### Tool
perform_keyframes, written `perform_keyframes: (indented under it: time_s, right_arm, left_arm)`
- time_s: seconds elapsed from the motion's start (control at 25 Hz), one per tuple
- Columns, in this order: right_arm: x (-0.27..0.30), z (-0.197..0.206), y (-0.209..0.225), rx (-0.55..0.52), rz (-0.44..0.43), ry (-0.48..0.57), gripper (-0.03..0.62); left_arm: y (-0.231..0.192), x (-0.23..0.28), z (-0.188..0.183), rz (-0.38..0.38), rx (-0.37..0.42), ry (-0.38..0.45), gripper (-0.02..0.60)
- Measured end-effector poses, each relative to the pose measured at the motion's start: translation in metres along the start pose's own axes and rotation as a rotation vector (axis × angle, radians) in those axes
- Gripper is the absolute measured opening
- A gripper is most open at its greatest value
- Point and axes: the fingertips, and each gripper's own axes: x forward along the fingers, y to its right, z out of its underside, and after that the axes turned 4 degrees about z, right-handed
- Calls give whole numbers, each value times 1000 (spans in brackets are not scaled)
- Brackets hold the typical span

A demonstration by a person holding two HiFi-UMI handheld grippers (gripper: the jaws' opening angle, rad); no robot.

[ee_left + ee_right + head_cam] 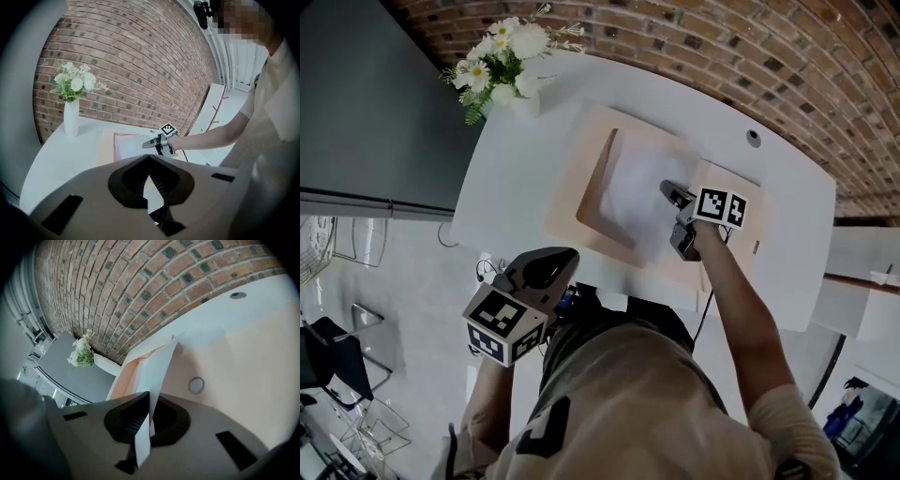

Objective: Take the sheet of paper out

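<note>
Brick-backed white bench (502, 178). Right gripper (667, 190) jaws clenched on sheet (630, 192) edge; in head view we note it running toward 9 o'clock into folder (567, 192). Left gripper (555, 266) closed, empty, farther off.

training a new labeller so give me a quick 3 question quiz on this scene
1. True or false: the right gripper has its jaws shut on the sheet of paper.
2. Where does the vase of flowers stand? A: near a corner of the table. B: on a chair. C: on the floor.
3. Fill in: the left gripper holds ____.
Key: 1 true; 2 A; 3 nothing.
</note>
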Motion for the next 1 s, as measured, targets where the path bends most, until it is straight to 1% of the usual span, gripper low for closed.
perform_keyframes:
  time_s: [0.2,0.4,0.56,0.68,0.8,0.92,1.0]
  right_arm:
    - [-30,1,11,-20,44,45,25]
    - [-57,7,23,-30,95,92,25]
    - [-82,8,31,-44,139,134,25]
    - [-103,8,34,-48,161,172,25]
    - [-125,7,40,-60,190,203,25]
    - [-148,5,45,-71,214,229,25]
    - [-162,4,46,-74,216,251,25]
  left_arm:
    - [4,-2,0,49,30,4,14]
    - [10,-5,7,95,52,-11,14]
    - [13,-4,4,134,79,-10,14]
    - [16,0,6,167,91,-30,14]
    - [23,5,1,198,106,-31,15]
    - [31,10,-2,217,127,-36,14]
    - [34,12,-3,221,138,-40,14]
